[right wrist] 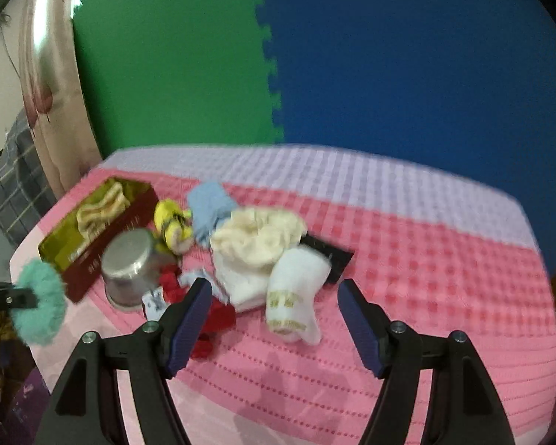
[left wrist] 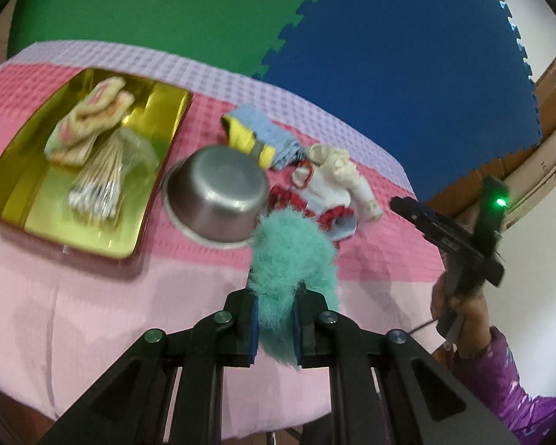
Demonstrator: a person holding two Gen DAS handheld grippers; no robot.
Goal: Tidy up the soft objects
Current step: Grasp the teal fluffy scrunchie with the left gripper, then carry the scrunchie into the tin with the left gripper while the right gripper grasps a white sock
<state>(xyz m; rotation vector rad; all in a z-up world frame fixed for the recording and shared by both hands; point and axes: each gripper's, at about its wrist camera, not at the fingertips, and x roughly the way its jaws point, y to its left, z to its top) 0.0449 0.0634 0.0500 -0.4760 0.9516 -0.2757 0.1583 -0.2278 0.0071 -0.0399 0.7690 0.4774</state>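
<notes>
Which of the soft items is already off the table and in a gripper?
The teal fluffy scrunchie, pinched in the left gripper. The white sock, cream cloth and blue cloth lie on the table; the right gripper is open, empty.

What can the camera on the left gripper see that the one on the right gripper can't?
Only the left wrist view shows the bundle of cotton swabs in the gold tray, and the right gripper's black body. Only the right wrist view shows the curtain and the open right gripper above the white sock. Both show the teal fluffy scrunchie pinched in the left gripper, the upturned steel bowl and the pink cloth.
</notes>
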